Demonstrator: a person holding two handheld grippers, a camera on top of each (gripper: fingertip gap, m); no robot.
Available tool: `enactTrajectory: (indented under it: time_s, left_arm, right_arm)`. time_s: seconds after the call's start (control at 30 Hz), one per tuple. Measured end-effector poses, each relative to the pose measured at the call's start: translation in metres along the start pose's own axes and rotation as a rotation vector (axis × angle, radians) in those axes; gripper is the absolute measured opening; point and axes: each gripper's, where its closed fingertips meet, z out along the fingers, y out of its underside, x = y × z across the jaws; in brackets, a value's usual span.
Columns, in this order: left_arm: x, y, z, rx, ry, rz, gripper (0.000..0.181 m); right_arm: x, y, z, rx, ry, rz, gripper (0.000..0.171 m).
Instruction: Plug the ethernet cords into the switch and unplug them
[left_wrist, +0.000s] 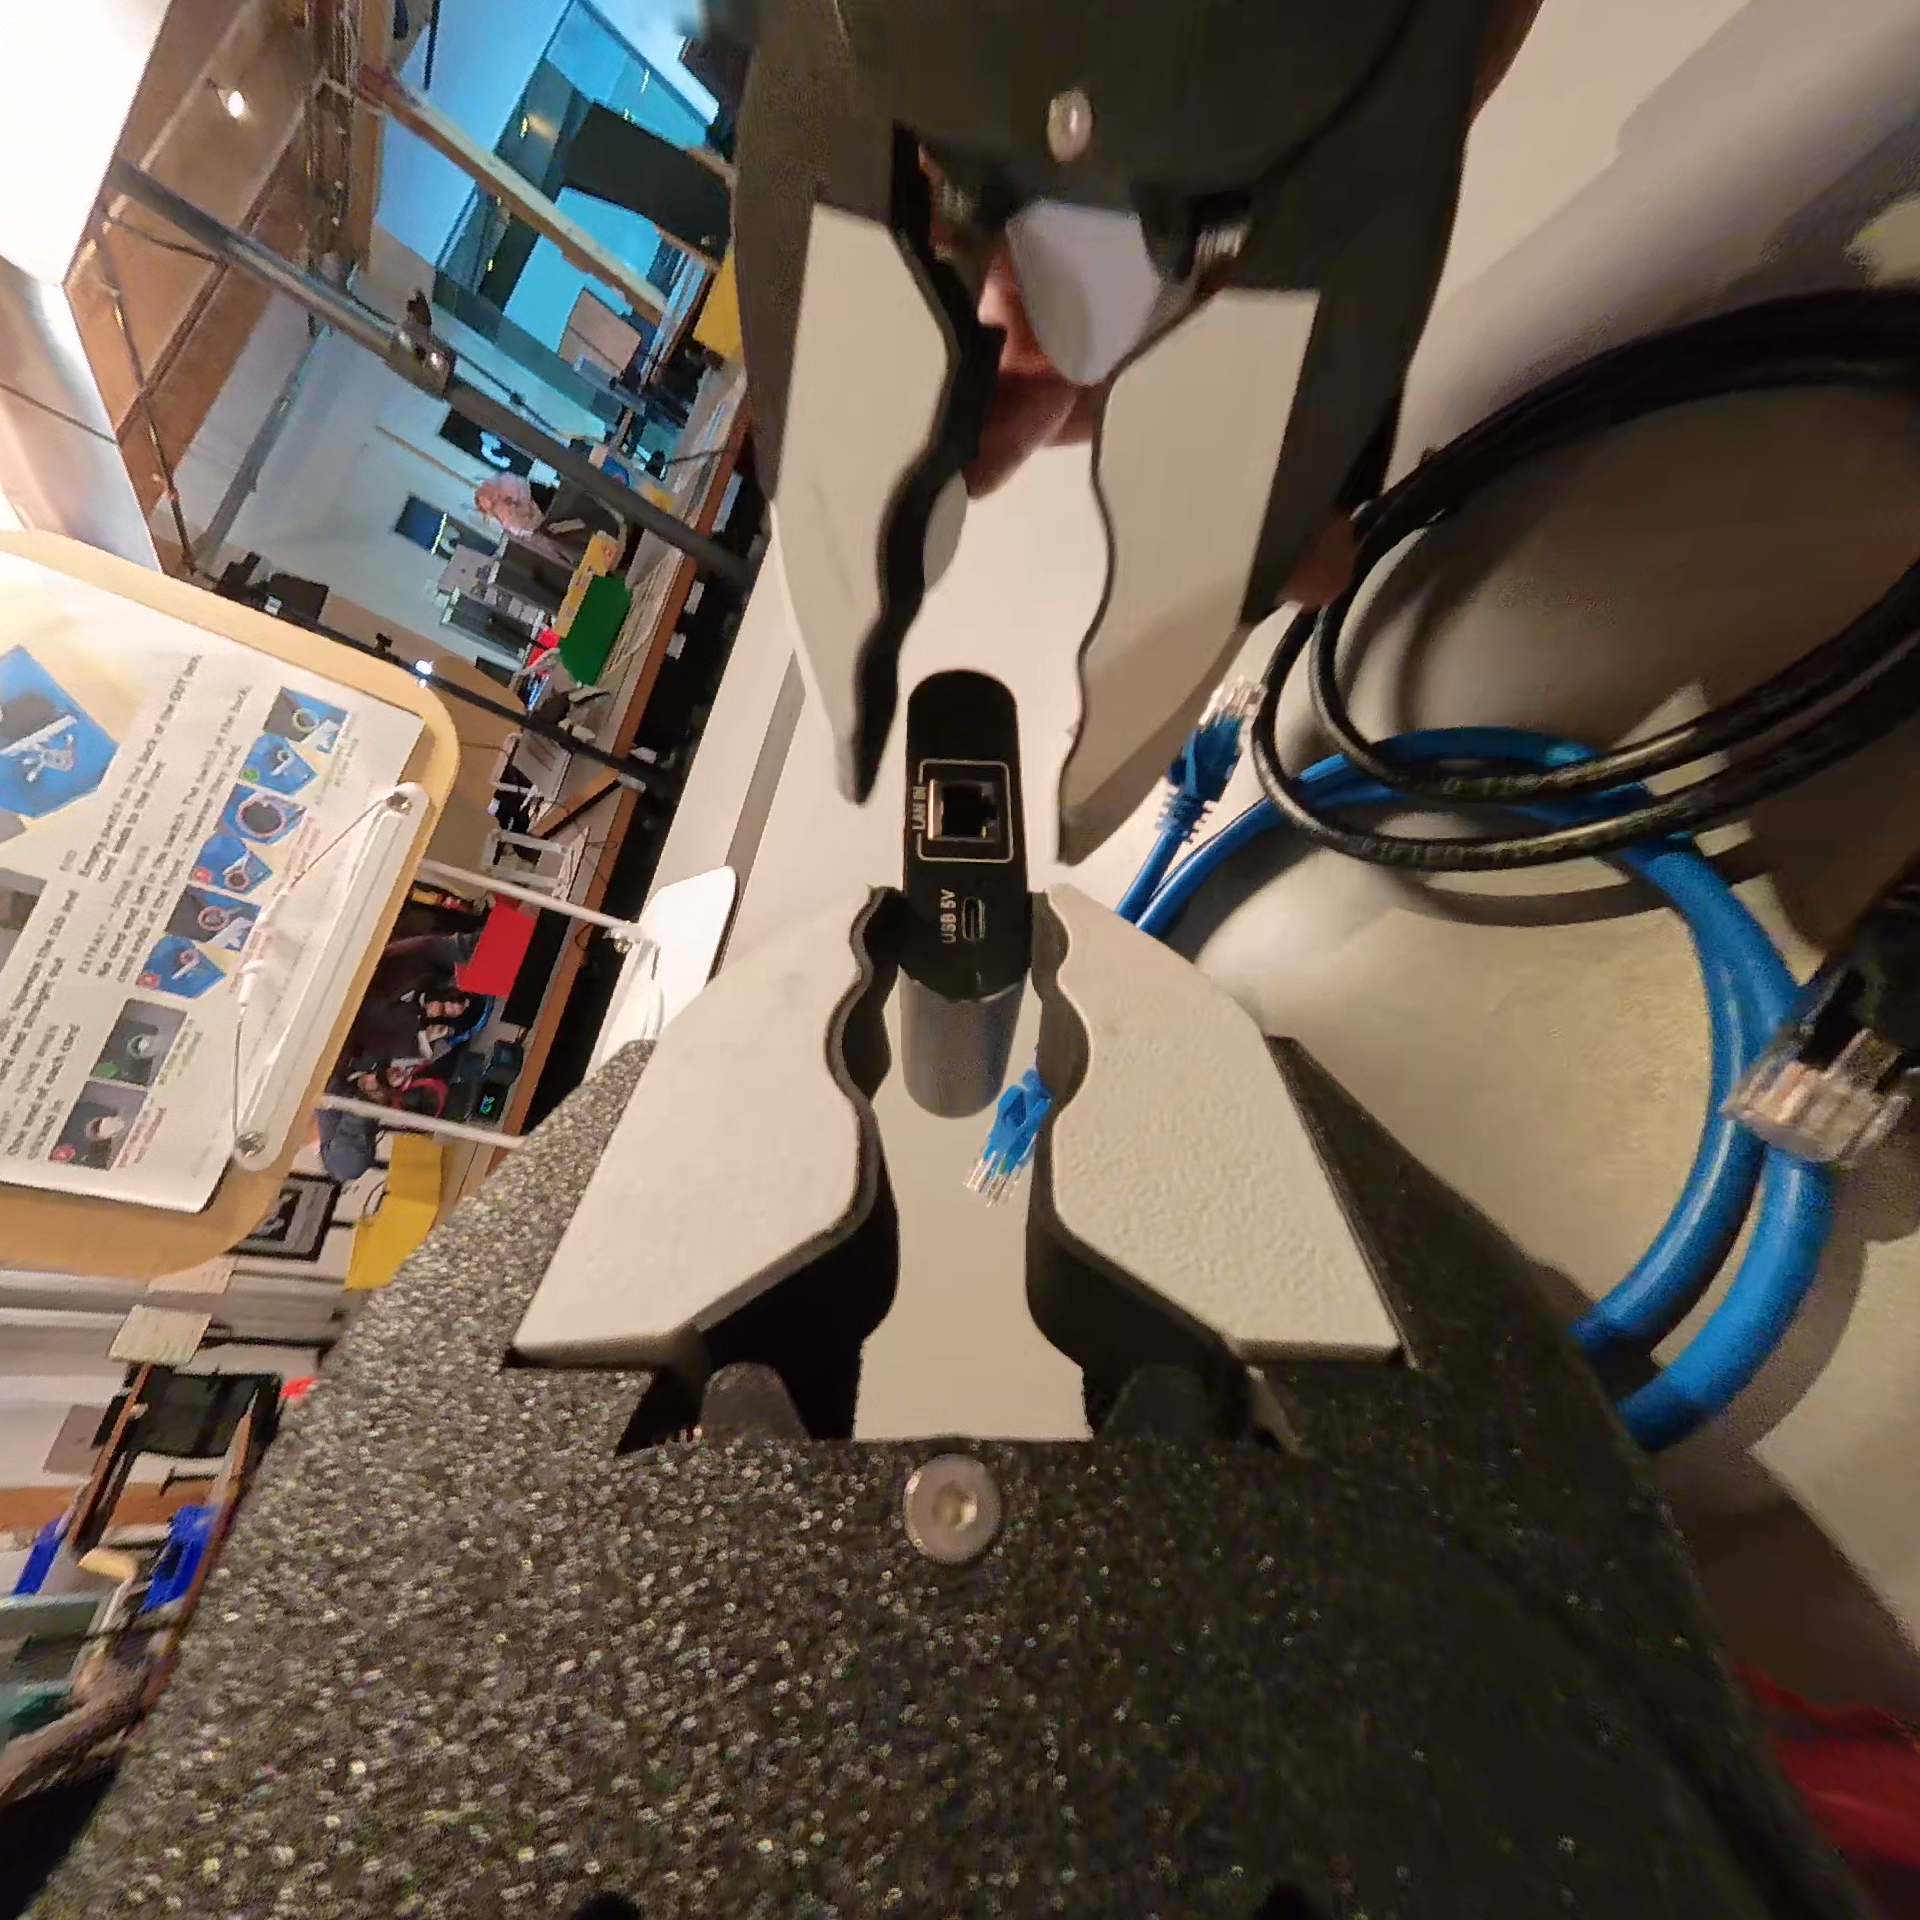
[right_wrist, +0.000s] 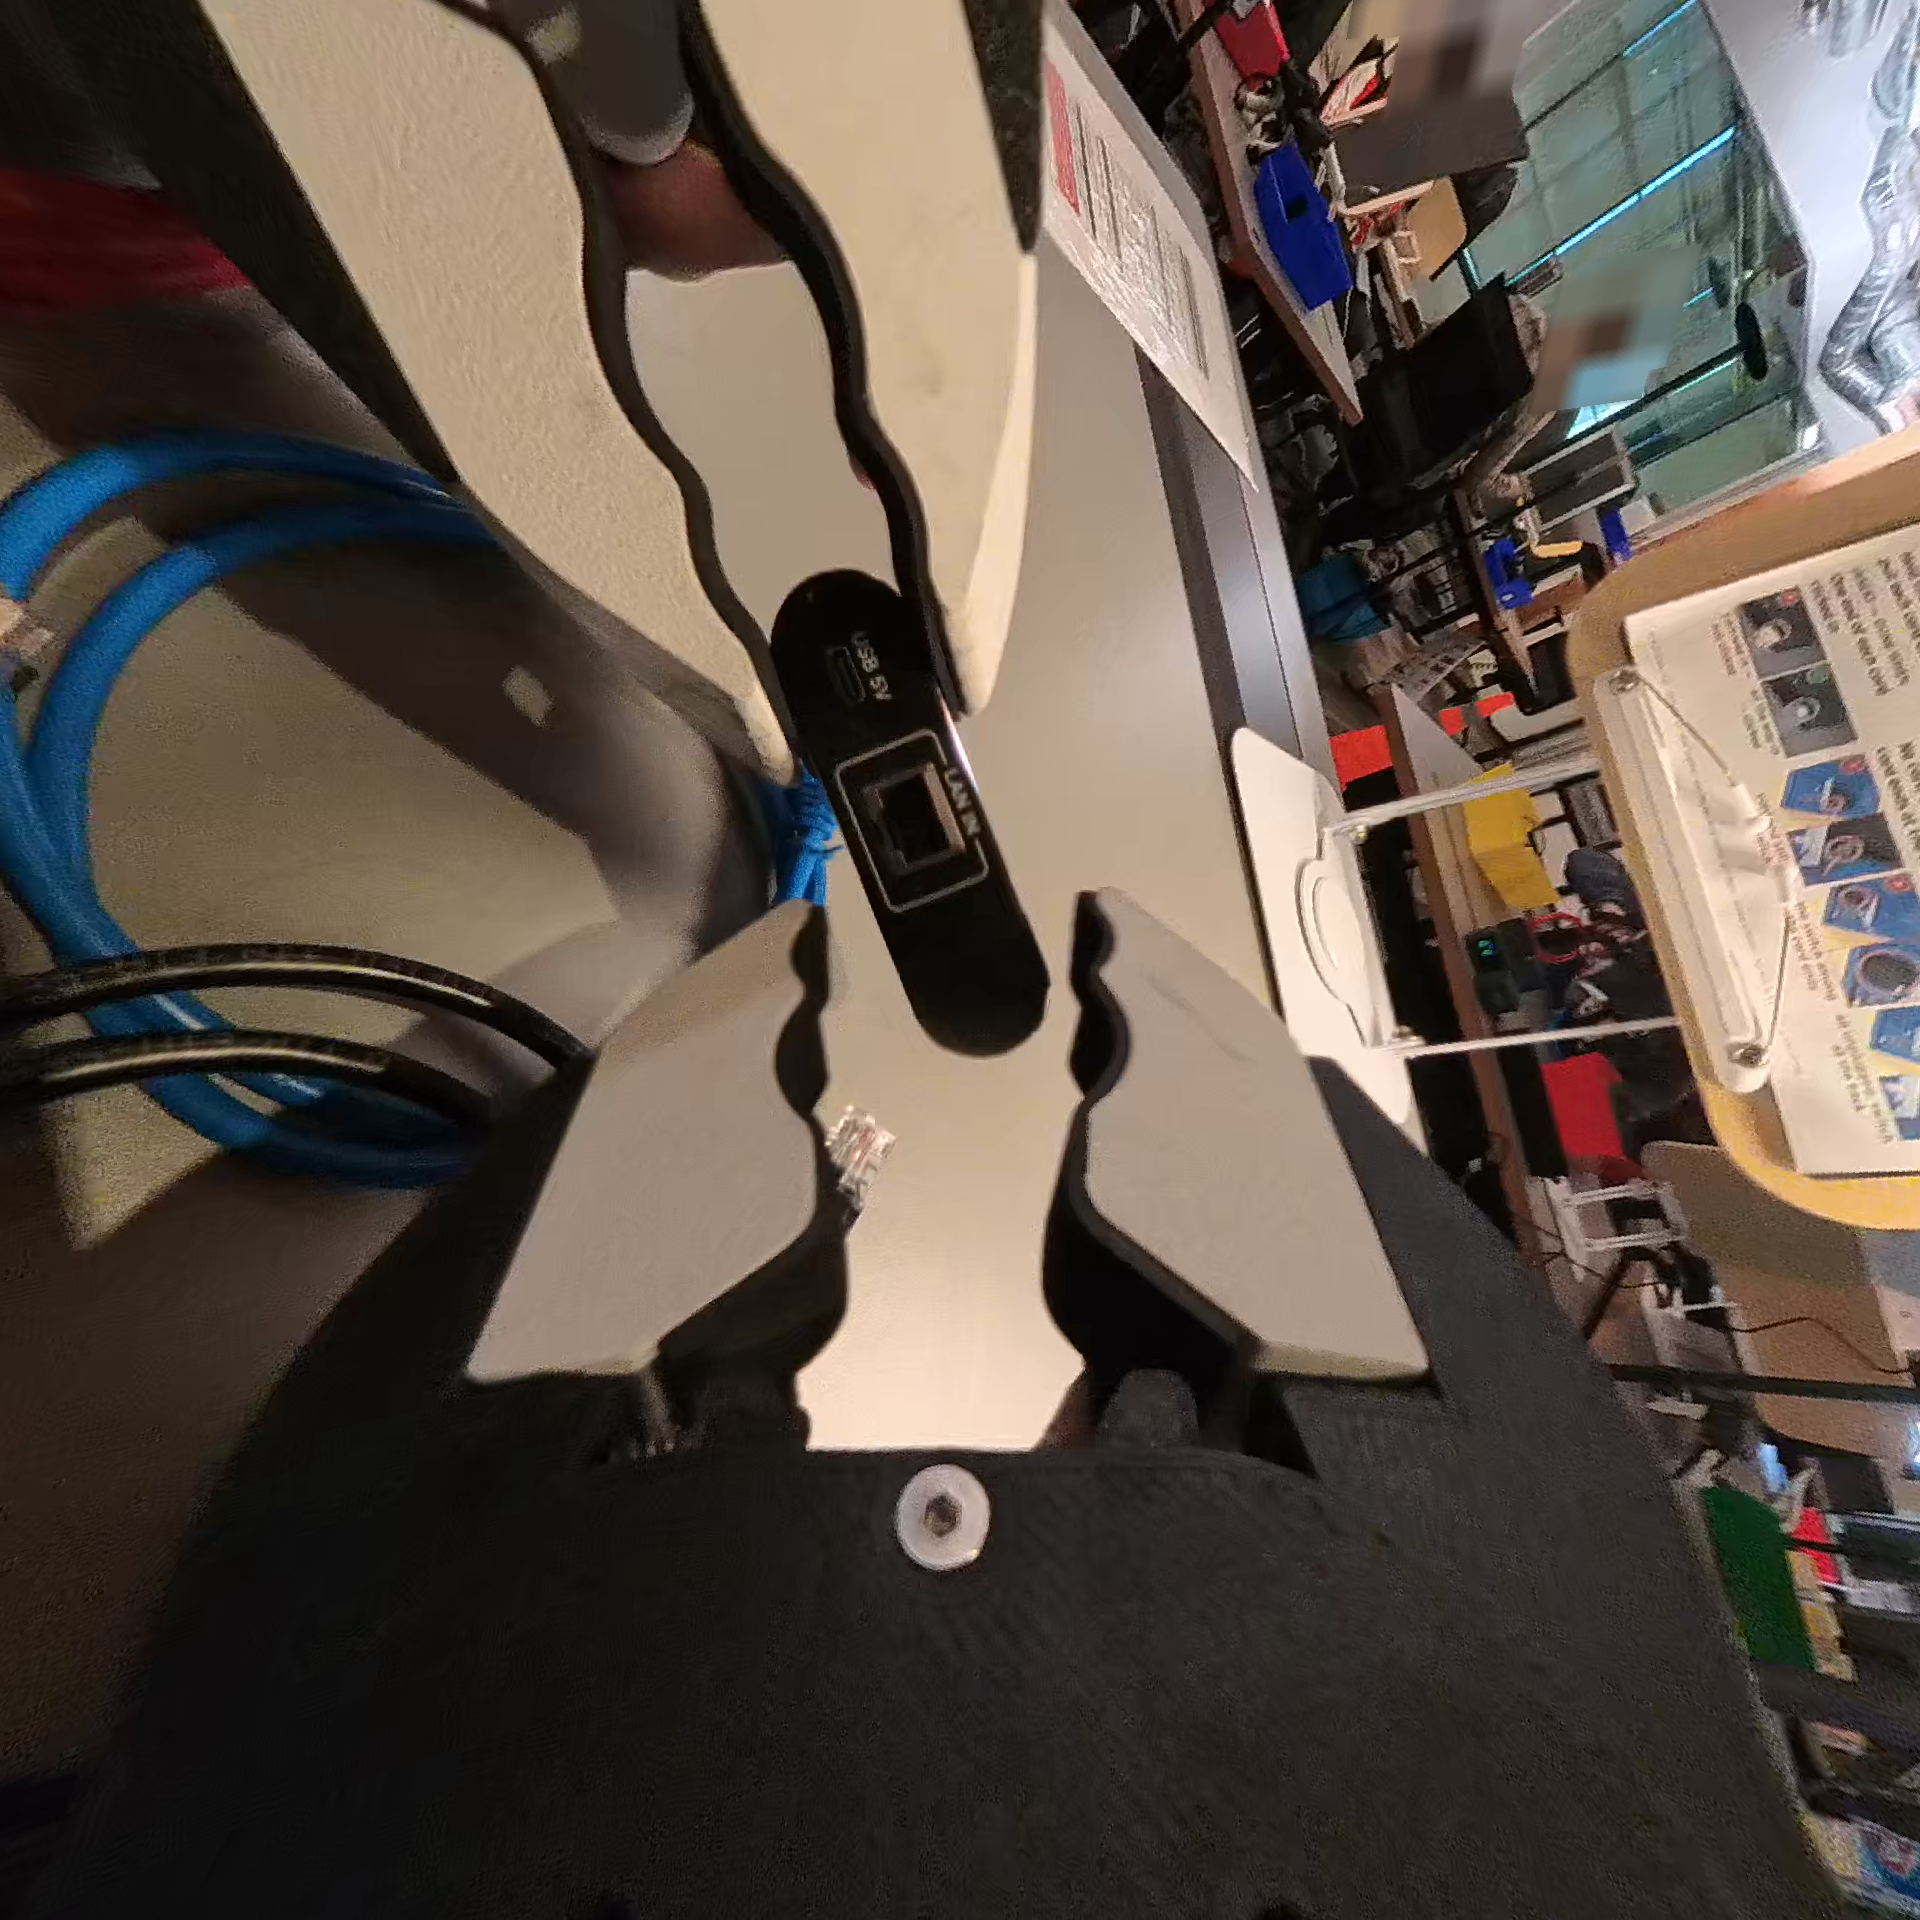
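Note:
The switch (left_wrist: 961, 717) is a small black oval-ended box with one network port and one small USB port on the end facing me; both ports are empty. My left gripper (left_wrist: 956, 914) is shut on its body and holds it above the white table. It shows at the top of the right wrist view (right_wrist: 862, 717). My right gripper (right_wrist: 951, 925) is open, its jaws on either side of the switch end (right_wrist: 966, 997) without touching. A blue ethernet cord (left_wrist: 1714, 1039) and a black cord (left_wrist: 1558, 727) lie coiled together beside them. A blue plug (left_wrist: 1008, 1132) lies below the switch.
The black cord's clear plug (left_wrist: 1829, 1091) lies on the blue coil. A clear plug (right_wrist: 857, 1143) lies by my right gripper's left finger. An instruction sheet on a wooden board (left_wrist: 156, 883) stands on a clear stand. Cluttered workbenches fill the background. Only a small space, under 4 cm, lies between the two pairs of fingers. The blue plug (left_wrist: 1008, 1132) is about 7 cm from both grippers' fingertips.

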Motion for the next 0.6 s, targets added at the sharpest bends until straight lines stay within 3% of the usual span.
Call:
enactTrajectory:
  time_s: [0.03, 0.2, 0.33, 0.5, 0.6]
  left_arm:
    - [0.001, -0.003, -0.001, 0.024, 0.010, -0.008, 0.025]
    - [-0.013, -0.014, -0.011, 0.157, -0.017, -0.118, 0.028]
    - [-0.030, -0.017, -0.023, 0.278, -0.003, -0.294, 0.045]
    - [-0.041, -0.017, -0.031, 0.428, 0.088, -0.571, 0.062]
    - [-0.034, -0.023, -0.033, 0.517, 0.232, -0.738, 0.070]
  right_arm:
    - [0.000, -0.001, 0.001, -0.003, 0.013, -0.015, 0.032]
    - [0.003, -0.012, -0.004, 0.093, -0.031, 0.092, 0.028]
    - [0.018, -0.026, -0.016, 0.246, -0.034, 0.266, 0.026]
    - [0.031, -0.049, -0.035, 0.465, -0.059, 0.437, 0.026]
    - [0.032, -0.066, -0.043, 0.582, -0.101, 0.502, 0.025]
